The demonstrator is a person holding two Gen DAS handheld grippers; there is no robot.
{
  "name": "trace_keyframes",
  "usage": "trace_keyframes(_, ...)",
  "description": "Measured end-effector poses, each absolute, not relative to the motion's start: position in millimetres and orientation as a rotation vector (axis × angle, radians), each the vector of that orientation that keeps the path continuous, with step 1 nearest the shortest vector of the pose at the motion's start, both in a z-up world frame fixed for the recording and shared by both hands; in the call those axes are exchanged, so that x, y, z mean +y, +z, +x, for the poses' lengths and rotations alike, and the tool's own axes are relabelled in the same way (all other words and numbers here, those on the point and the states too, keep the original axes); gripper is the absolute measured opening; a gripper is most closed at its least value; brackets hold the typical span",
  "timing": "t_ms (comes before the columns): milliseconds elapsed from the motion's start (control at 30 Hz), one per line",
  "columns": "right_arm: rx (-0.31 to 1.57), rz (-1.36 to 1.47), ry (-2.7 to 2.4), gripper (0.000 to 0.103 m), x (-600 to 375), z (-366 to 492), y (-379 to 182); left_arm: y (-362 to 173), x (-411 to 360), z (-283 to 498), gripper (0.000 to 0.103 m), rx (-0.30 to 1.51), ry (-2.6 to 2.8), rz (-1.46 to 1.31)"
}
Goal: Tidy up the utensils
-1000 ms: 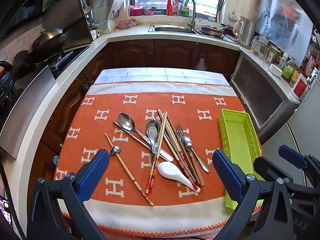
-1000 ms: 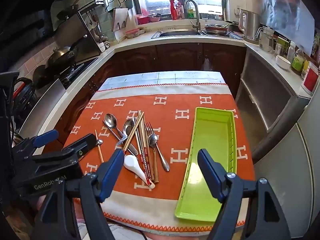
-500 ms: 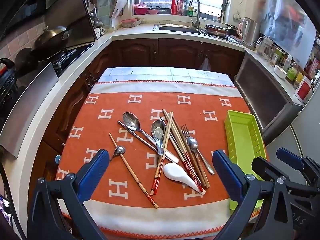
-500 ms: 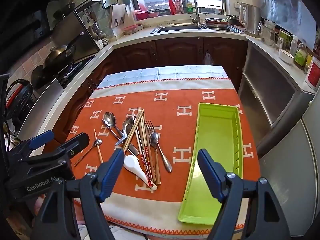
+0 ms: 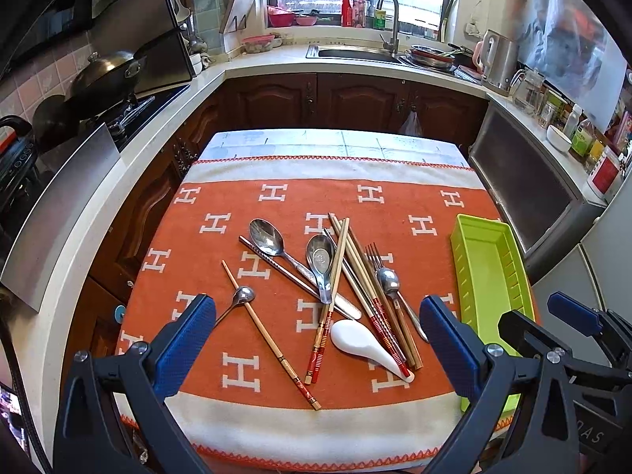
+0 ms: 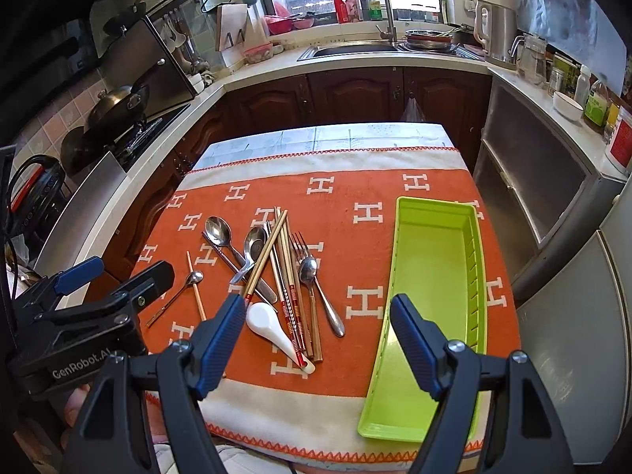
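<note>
A heap of utensils lies on the orange cloth point(image 5: 276, 371): metal spoons point(image 5: 268, 237), a fork point(image 5: 377, 260), several wooden chopsticks point(image 5: 272, 335) and a white ceramic spoon point(image 5: 365, 343) point(image 6: 274, 326). An empty lime-green tray point(image 5: 488, 268) point(image 6: 430, 276) lies along the cloth's right side. My left gripper point(image 5: 318, 331) hangs open above the near edge, with the pile between its blue pads. My right gripper point(image 6: 316, 328) is open too, above the gap between the pile and the tray. The left tool's body point(image 6: 79, 316) shows in the right wrist view.
The table is an island in a U-shaped kitchen. A stove with a wok point(image 5: 102, 79) is on the left counter, a sink point(image 5: 355, 53) at the back, a kettle point(image 5: 497, 59) and bottles on the right. Dark cabinets point(image 5: 316, 98) stand behind the table.
Both grippers have drifted a little towards the table, so the cloth and utensils sit slightly lower and nearer in both views. Nothing on the table has moved.
</note>
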State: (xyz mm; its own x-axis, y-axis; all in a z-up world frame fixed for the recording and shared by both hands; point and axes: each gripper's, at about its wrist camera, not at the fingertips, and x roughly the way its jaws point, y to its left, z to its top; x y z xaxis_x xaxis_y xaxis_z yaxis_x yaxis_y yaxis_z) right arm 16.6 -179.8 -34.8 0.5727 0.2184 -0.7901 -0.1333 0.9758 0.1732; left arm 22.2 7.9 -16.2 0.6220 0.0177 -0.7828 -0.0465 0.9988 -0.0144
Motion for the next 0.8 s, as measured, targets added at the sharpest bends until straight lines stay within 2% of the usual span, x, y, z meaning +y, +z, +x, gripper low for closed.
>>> trace_keyframes(800, 0.944, 0.102, 0.207, 0.075, -175.3, 15.5, -35.8, -19.4, 15.7, 15.0, 0.102, 0.902, 0.041, -0.031)
